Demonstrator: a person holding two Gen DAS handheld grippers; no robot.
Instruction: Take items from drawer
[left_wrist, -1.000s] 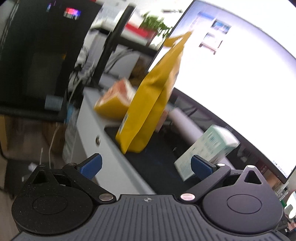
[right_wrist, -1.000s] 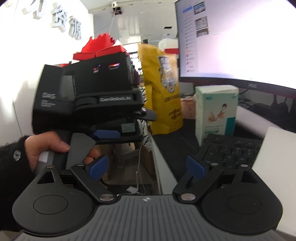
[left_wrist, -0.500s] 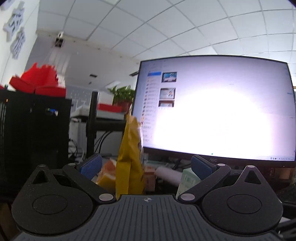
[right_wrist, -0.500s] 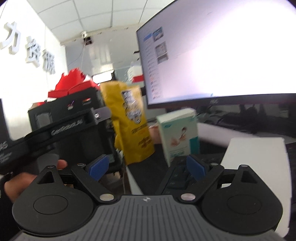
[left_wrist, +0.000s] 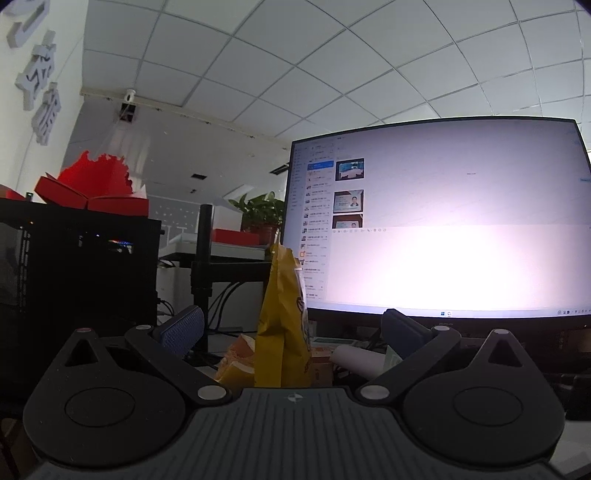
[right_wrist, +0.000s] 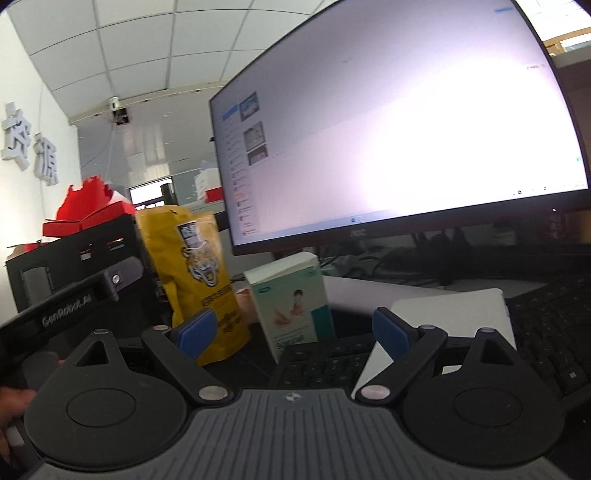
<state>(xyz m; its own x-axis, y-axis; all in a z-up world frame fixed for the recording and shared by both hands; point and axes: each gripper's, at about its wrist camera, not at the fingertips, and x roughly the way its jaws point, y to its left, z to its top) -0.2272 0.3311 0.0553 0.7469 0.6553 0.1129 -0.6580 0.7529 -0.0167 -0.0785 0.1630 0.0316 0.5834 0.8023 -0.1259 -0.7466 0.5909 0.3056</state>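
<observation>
Right wrist view showed the yellow pouch (right_wrist: 201, 273) standing upright on the counter (right_wrist: 424, 288) beside a pale green box (right_wrist: 295, 301), below the monitor (right_wrist: 388, 122). Both the right gripper (right_wrist: 291, 328) and left gripper (left_wrist: 291, 328) had fingers spread wide, holding nothing. No drawer was visible.

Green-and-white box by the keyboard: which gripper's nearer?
Right, as far as these views show. The right gripper faces the box just ahead, standing between its open fingers. From the left gripper, the box is only a sliver behind its right finger.
</observation>
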